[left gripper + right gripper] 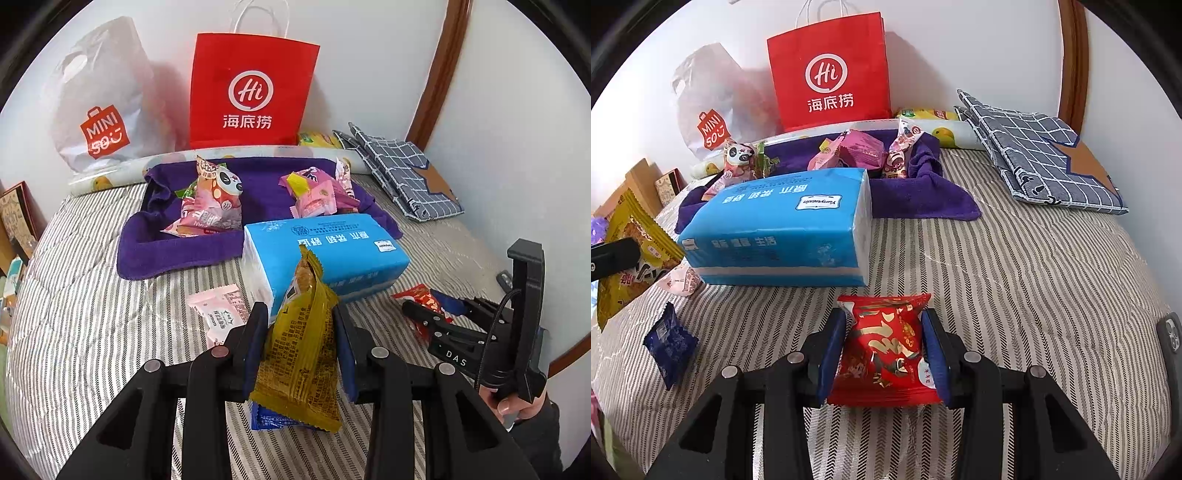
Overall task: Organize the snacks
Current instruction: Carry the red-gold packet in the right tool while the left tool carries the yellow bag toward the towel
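Left gripper [300,345] is clamped on a yellow snack packet [301,347], packet standing upright between the pads with its crimped top poking forward; grip is on the soft middle, so it could slide or swing out on a fast move. Under its tail sits a blue packet [267,419], loose on the striped bedspread [92,295], risk of dragging it along. Just ahead-left of the fingers lies a pink packet [221,310]. Right gripper [884,350] is closed on a red snack packet [886,350], puffy bag squeezed at the sides, could pop or squirt forward if pinched harder. Straight ahead of both grippers a blue tissue pack [325,251] blocks the path to the purple towel [177,251], where pink snacks [210,203] are already piled; a low carry would likely clip the pack or shove it into the pile. Beyond that, a red paper bag [251,88] leans at the wall, tippable.
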`<action>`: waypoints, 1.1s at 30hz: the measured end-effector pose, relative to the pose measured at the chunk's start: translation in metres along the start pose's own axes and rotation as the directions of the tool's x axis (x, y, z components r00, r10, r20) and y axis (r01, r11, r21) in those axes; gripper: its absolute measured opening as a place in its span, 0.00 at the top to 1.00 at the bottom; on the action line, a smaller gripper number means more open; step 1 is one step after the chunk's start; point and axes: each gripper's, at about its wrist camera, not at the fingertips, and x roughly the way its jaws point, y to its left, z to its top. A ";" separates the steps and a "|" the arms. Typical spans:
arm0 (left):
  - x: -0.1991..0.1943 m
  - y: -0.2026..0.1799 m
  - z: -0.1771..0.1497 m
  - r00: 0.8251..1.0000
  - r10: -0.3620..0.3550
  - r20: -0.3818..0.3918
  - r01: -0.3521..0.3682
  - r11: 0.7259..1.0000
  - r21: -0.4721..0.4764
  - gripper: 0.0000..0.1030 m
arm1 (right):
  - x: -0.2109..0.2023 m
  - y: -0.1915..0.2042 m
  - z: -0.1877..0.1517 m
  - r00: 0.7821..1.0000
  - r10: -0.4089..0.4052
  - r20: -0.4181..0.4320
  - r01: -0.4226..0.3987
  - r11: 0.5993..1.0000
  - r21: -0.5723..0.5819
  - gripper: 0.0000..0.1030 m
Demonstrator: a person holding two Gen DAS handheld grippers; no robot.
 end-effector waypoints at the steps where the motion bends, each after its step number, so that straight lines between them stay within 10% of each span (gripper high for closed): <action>1: -0.001 0.000 0.000 1.000 -0.002 0.003 0.002 1.000 -0.002 0.65 | -0.001 0.000 0.000 1.000 0.004 0.002 -0.004 1.000 0.000 0.60; 33: -0.002 0.008 0.013 0.998 -0.052 0.020 0.053 0.998 -0.040 0.65 | -0.029 0.008 0.008 0.997 0.038 0.068 -0.038 0.999 -0.005 0.61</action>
